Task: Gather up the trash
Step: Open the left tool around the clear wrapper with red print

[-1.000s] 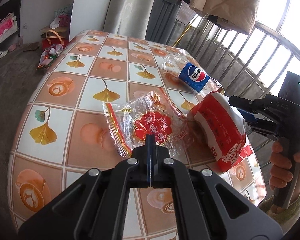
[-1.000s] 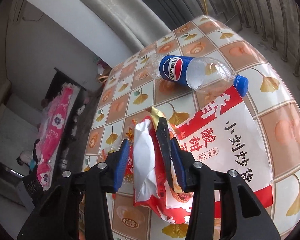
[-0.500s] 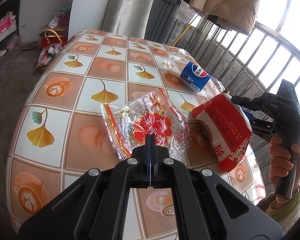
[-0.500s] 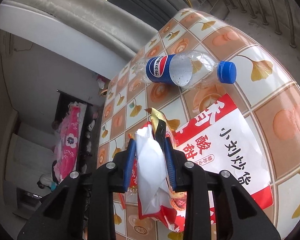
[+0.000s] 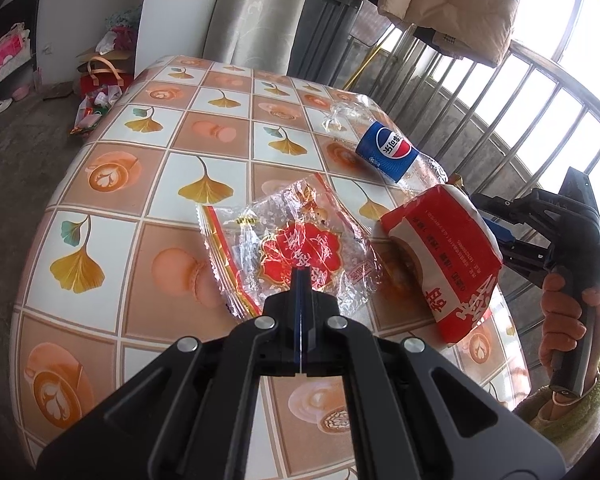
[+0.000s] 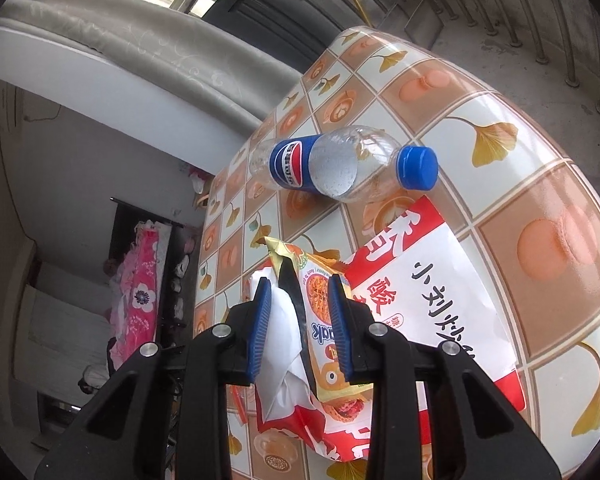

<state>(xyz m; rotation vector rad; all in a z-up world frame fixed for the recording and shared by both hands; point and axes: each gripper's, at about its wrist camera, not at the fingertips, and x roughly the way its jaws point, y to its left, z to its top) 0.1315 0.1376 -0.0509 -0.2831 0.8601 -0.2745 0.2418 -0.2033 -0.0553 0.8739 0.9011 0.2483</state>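
1. The table cover point(image 5: 148, 184) is glossy, smooth oilcloth with a printed tile pattern.
2. The clear wrapper point(image 5: 296, 240) is crinkled, shiny plastic film.
3. The bottle point(image 6: 340, 164) is transparent plastic with a glossy blue label.
4. The red bag point(image 5: 448, 256) is smooth, shiny plastic.
5. The railing point(image 5: 512, 92) is bare metal.

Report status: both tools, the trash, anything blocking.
Left tool shut, empty, over clear wrapper. Right tool, jaws just closing, clamps red snack bag stuffed with wrappers. Pepsi bottle loose on table. Nothing blocking.
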